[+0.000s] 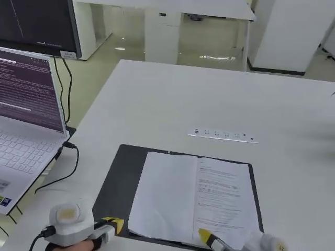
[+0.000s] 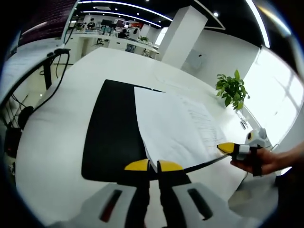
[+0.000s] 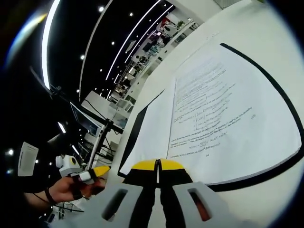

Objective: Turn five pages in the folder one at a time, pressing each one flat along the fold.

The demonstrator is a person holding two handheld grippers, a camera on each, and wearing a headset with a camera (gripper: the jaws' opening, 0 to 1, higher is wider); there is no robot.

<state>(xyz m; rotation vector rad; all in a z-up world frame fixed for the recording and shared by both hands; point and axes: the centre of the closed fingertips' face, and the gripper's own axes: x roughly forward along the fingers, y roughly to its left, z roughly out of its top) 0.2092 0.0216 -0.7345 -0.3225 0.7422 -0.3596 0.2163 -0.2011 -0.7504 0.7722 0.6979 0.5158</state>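
1. Nearest in, the left tool point(image 1: 112, 226) hovers just off the near left corner of the folder point(image 1: 118, 183). In the left gripper view its jaws are drawn together with only a slit between them, and nothing is in them. I'd say it waits there to steady the cover or receive a turned sheet.
2. Across from it, the right tool point(image 1: 207, 238) sits at the near edge of the printed page point(image 1: 225, 193), close to the fold. In the right gripper view its jaws are closed and empty. That looks like a start position, either for running along the crease or for catching the next sheet.
3. Each tool's camera also catches the other tool held in a hand point(image 2: 261, 159), low to the surface point(image 1: 157, 94).
4. The folder lies open and flat, square to the person. The blank back of a turned page point(image 1: 165, 193) is on the left and printed text on the right, so at least one page is over. The left sheet lies fairly flat, though its near corner seems slightly raised.
5. Further out, a power strip point(image 1: 222, 135) lies beyond the folder's far edge, clear of the work.
6. Off to the left, a laptop point(image 1: 21, 130) with its cable point(image 1: 68, 157) stands apart from the folder, with a monitor point(image 1: 36, 26) behind it.
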